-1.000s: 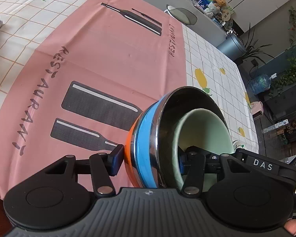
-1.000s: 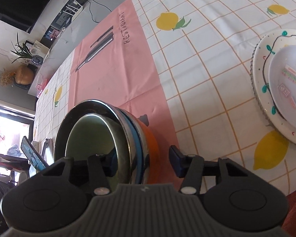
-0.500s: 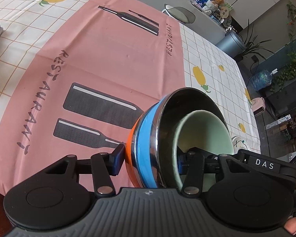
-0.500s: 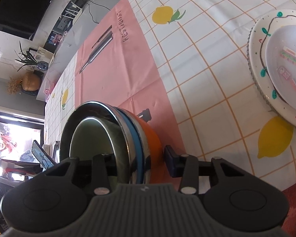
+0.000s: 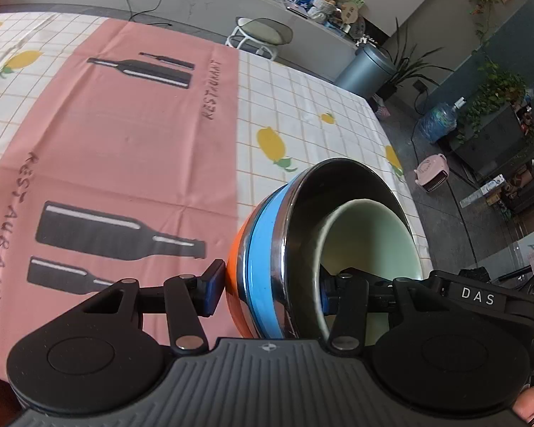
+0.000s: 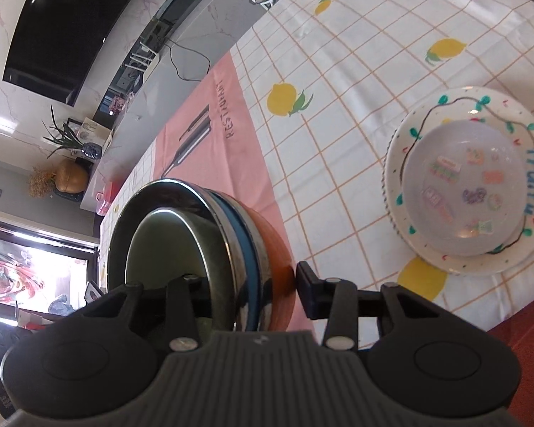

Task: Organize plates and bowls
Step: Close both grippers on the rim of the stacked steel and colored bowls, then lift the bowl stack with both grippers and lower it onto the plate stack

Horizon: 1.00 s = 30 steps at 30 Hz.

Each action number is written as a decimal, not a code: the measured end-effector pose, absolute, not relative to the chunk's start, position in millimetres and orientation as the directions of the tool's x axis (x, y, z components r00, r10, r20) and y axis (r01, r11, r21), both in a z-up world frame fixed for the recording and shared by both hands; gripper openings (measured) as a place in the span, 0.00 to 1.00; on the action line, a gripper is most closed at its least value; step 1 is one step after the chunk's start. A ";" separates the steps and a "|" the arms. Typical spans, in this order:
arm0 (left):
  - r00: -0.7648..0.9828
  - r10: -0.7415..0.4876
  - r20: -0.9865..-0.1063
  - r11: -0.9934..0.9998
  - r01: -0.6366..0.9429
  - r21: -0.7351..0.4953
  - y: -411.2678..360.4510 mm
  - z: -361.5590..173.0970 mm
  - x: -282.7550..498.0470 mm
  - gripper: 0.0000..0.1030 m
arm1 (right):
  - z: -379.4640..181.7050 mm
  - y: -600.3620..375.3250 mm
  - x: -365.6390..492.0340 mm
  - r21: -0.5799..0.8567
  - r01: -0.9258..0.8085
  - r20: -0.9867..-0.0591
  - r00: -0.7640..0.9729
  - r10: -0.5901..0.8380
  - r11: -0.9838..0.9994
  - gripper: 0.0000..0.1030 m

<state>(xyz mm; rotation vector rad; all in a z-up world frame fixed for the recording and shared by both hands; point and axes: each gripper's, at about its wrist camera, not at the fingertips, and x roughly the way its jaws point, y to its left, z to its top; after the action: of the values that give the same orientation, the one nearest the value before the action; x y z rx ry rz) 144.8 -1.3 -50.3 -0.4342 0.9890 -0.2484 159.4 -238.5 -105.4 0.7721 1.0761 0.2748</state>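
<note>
Steel-lined nested bowls (image 5: 334,242), orange and blue outside with a pale green bowl inside, hang above the tablecloth (image 5: 131,135), tipped on edge. Left gripper (image 5: 267,293) and right gripper (image 6: 245,284) each clamp the stack's rim from opposite sides. The carrying step seems underway; next likely calls for levelling and lowering toward the plate (image 6: 409,149) holding a white bowl (image 6: 462,185).

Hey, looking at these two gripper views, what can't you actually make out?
- Left wrist: the bowl stack has its lower edge hidden by the left gripper body, so the bowl count is unclear.
- Right wrist: the right gripper has its inner finger hidden behind its linkage inside the green bowl.
- Right wrist: stickers in the white bowl are too blurred to read.
- The plate under it is partly covered.
</note>
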 end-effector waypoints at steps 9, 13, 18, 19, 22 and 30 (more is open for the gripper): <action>0.479 -0.472 -0.740 0.873 0.138 -0.467 -84.4 -38.6 172.0 0.54 | -78.9 -321.0 152.8 0.685 0.210 -0.665 0.570 0.482 0.697 0.40; 0.436 -0.500 -0.748 0.862 0.168 -0.478 -112.1 -47.9 183.0 0.54 | -79.9 -350.4 149.9 0.678 0.250 -0.672 0.593 0.444 0.692 0.40; 0.392 -0.508 -0.767 0.860 0.177 -0.479 -130.3 -63.9 187.2 0.54 | -94.0 -373.4 150.1 0.670 0.297 -0.689 0.589 0.422 0.680 0.40; 0.387 -0.508 -0.770 0.860 0.178 -0.478 -132.1 -66.8 187.9 0.54 | -97.8 -376.7 150.5 0.670 0.306 -0.692 0.586 0.420 0.677 0.40; 0.373 -0.508 -0.777 0.860 0.175 -0.479 -136.5 -73.3 191.4 0.54 | -107.8 -383.3 153.8 0.668 0.322 -0.699 0.579 0.419 0.671 0.40; 0.323 -0.513 -0.795 0.857 0.149 -0.493 -141.6 -92.7 195.5 0.54 | -125.1 -390.8 161.6 0.649 0.342 -0.725 0.550 0.415 0.680 0.40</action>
<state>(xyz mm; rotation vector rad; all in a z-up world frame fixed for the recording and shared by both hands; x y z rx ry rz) 195.5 -141.6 -92.7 -0.3598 1.1669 -0.4472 161.6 -390.8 -125.1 0.8613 1.0224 0.0506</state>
